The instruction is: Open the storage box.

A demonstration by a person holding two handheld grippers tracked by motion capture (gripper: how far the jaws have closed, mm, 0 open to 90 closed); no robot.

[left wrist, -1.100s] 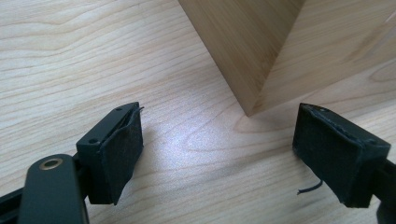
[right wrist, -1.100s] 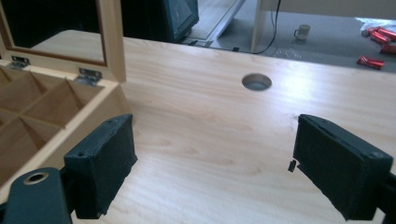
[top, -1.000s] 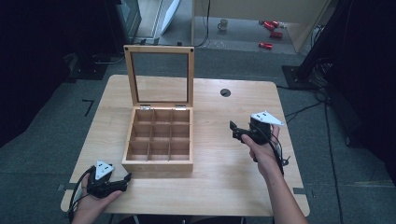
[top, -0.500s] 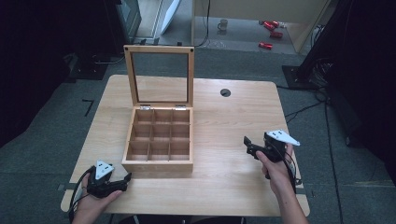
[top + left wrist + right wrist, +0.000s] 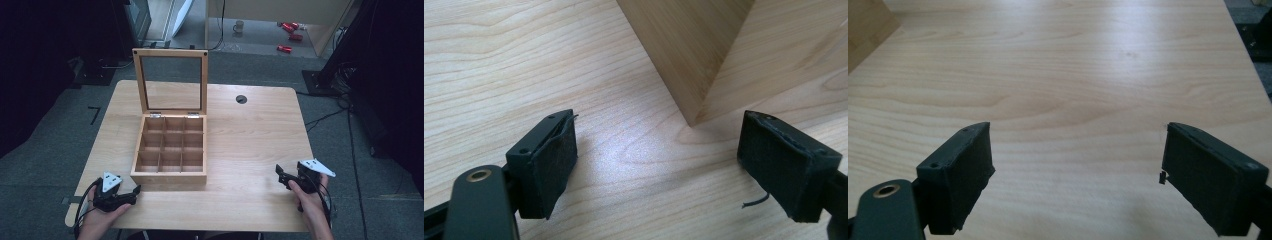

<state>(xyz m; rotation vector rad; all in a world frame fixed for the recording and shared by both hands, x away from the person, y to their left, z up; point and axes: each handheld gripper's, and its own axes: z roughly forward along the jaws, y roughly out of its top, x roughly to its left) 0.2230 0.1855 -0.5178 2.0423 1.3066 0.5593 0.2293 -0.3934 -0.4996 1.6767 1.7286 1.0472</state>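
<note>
1. high view: a wooden box point(image 5: 170, 152) sits on the left half of the table point(image 5: 250, 135), its glass-paned lid point(image 5: 170, 80) standing upright at the back and its nine compartments bare. the left gripper point(image 5: 136, 190) lies low at the table's near left corner, jaws apart, its tip just beside the box's near left corner. the right gripper point(image 5: 281, 176) is near the right edge, well apart from the box, jaws spread with nothing between them. a round cable hole point(image 5: 241, 99) sits in the tabletop behind and to the right of the box. nothing stands between either gripper and the box.
2. high view, the room: grey carpet around the table, dark equipment on both sides, cables point(image 5: 325, 117) trailing on the floor at the right, a mug point(image 5: 240, 25) and red items point(image 5: 289, 31) on the floor far back.
3. left gripper view: the black jaws stand wide, holding nothing; the box's corner edge point(image 5: 696, 75) rises just ahead between them, on pale wood grain.
4. right gripper view: jaws wide apart over bare tabletop point(image 5: 1073, 75); a corner of the box point(image 5: 865, 27) shows far up at the left; dark floor past the table's edge at the right.
</note>
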